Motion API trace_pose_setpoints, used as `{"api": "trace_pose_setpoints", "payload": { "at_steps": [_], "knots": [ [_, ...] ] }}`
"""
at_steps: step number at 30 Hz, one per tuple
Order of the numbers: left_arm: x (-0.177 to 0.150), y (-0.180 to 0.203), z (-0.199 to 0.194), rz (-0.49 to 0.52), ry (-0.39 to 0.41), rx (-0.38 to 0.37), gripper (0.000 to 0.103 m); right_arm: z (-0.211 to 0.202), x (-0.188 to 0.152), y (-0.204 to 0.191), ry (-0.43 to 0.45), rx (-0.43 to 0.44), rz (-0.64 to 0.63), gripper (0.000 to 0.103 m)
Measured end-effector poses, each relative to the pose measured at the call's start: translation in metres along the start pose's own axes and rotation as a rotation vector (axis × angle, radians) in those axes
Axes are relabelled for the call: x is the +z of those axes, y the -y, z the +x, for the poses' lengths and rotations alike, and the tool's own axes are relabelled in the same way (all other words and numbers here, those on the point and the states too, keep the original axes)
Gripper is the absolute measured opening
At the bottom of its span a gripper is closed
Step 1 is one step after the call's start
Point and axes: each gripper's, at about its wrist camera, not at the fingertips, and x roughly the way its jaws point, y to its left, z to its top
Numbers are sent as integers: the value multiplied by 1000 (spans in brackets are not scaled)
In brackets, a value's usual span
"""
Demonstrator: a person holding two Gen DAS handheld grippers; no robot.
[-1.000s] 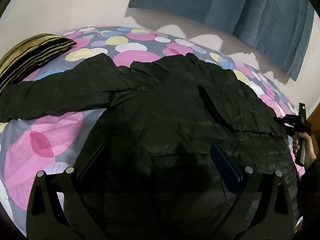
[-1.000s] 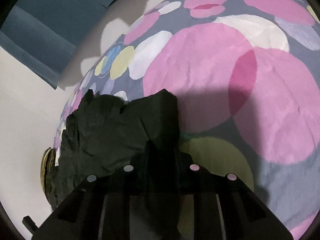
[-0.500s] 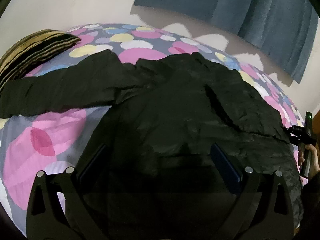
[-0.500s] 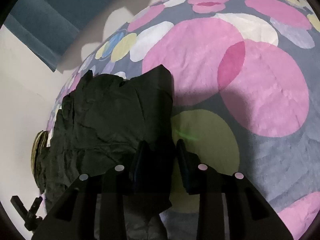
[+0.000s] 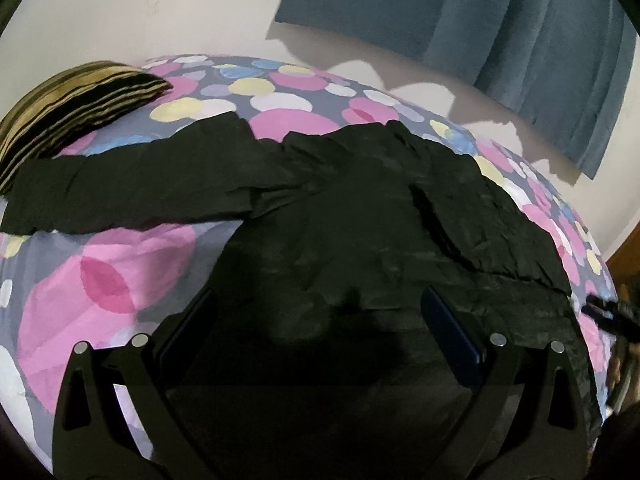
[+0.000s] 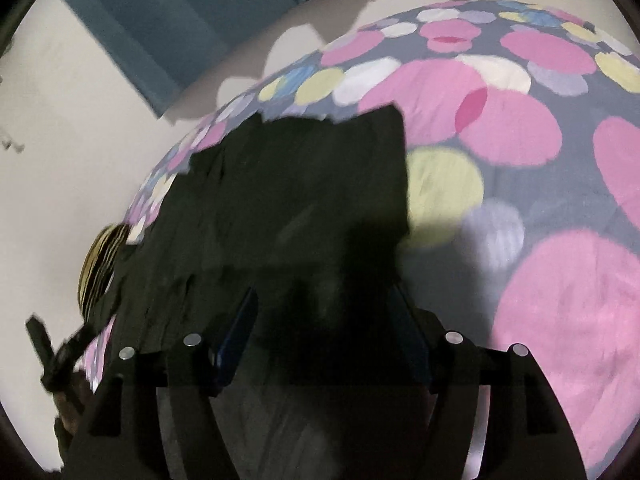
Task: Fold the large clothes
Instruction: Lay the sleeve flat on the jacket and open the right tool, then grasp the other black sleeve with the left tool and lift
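Observation:
A large black jacket (image 5: pixel 340 240) lies spread on the bed. Its left sleeve (image 5: pixel 120 192) stretches toward the pillow, and its right sleeve (image 5: pixel 492 232) lies slanted along the body's right side. My left gripper (image 5: pixel 320 320) hovers open over the jacket's lower part, nothing between its fingers. In the right wrist view the sleeve end (image 6: pixel 320 184) lies flat on the sheet. My right gripper (image 6: pixel 322 320) is just behind it, its jaws opening, and the pads do not press on the cloth. The right gripper (image 5: pixel 608 314) also shows at the left view's right edge.
The bedsheet (image 5: pixel 100 300) is grey with pink, yellow and white circles. A striped pillow (image 5: pixel 72 108) sits at the far left. A blue curtain (image 5: pixel 480 20) hangs on the white wall behind. The left gripper (image 6: pixel 52 352) appears at the right wrist view's lower left.
My right gripper has let go of the sleeve end, spread its jaws and drawn back from it. The sleeve end now lies on the bed. My left gripper stays almost still.

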Motion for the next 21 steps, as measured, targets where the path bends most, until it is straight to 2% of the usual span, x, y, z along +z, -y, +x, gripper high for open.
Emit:
{"api": "trace_pose_setpoints", "payload": {
  "at_steps": [7, 14, 18, 21],
  "knots": [
    [-6, -35, -7, -65, -17, 49, 101, 14, -37, -1, -80, -15, -16, 67],
    [-8, -94, -18, -190, -18, 79, 101, 19, -46, -1, -45, 15, -20, 78],
    [-7, -145, -22, -298, -1, 80, 101, 19, -47, -3, -34, 21, -23, 80],
    [-7, -183, -25, -357, 30, 127, 101, 19, -48, -3, -25, 28, -19, 81]
  ]
}}
